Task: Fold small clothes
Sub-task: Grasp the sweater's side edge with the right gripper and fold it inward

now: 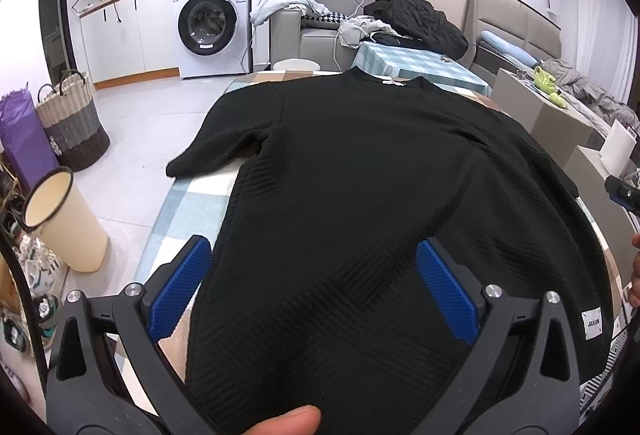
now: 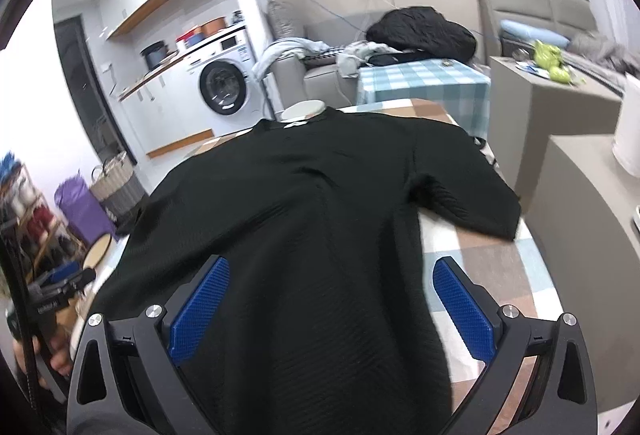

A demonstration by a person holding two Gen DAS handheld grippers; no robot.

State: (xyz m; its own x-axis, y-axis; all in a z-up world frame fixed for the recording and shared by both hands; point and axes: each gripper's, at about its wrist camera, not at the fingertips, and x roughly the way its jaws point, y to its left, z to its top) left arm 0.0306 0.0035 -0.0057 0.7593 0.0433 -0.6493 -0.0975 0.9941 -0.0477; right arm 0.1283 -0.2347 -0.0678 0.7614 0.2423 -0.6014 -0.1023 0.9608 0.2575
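Flat on checked table, black top (image 1: 360,175), hem label (image 1: 592,322) reading JIAXUN, both jaws spread.

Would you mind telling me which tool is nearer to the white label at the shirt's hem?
The right tool. The label lies right of the left tool, toward the right tool's side of the black shirt.

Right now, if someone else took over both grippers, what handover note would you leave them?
Left gripper: open, over the near hem of the black shirt, gripping nothing.
Right gripper: open, over the same hem, right side.
Shirt lies spread flat on the checked tablecloth, collar far, both sleeves out.
Done: laid out. Left: every fold.
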